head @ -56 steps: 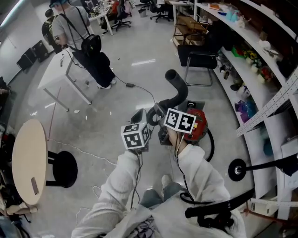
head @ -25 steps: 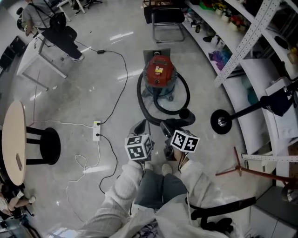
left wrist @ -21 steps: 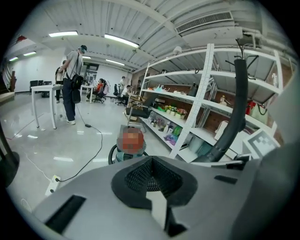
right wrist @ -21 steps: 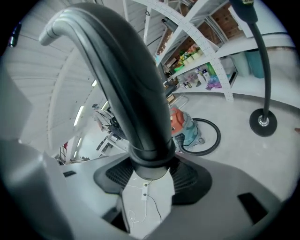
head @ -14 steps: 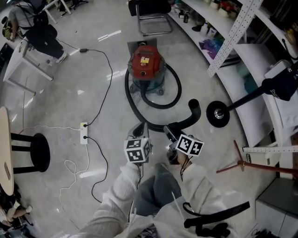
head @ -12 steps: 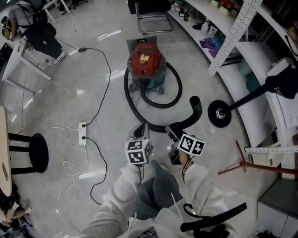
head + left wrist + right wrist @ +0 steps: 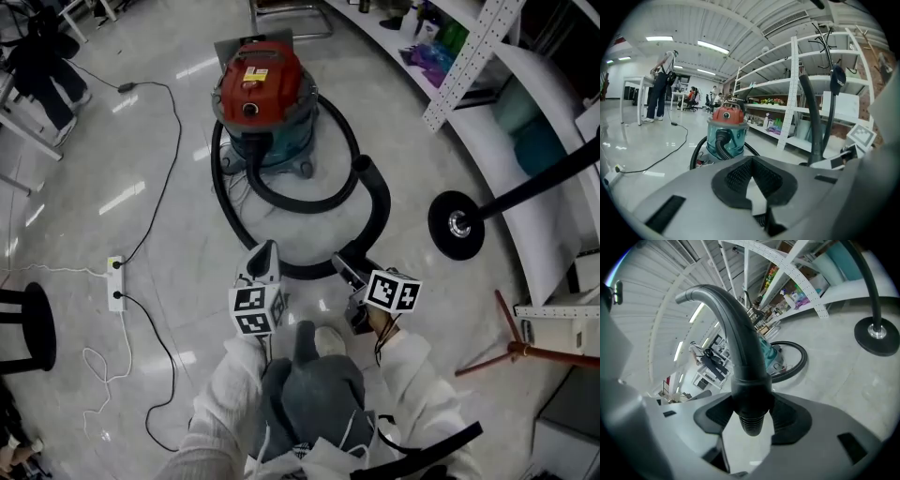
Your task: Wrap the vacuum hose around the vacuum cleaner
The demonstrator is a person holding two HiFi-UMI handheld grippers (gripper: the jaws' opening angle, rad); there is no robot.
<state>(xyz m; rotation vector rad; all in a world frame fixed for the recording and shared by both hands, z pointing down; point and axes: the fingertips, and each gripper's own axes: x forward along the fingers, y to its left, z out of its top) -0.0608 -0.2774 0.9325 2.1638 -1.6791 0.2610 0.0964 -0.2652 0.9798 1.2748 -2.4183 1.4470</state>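
Vacuum hose (image 7: pixel 373 208), black, smooth along its bent rigid end and ribbed at the cuff, is clamped in the right tongs (image 7: pixel 750 420). The rest loops on the glossy grey floor (image 7: pixel 84 169) round the front of the vacuum cleaner (image 7: pixel 255 89), a teal drum under a red domed lid. The left tongs (image 7: pixel 752 161) are together with nothing between them. White shelving (image 7: pixel 466 61) is cut off at the right.

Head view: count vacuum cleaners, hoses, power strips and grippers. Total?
vacuum cleaner: 1
hose: 1
power strip: 1
grippers: 2 (left gripper, right gripper)
Total: 5
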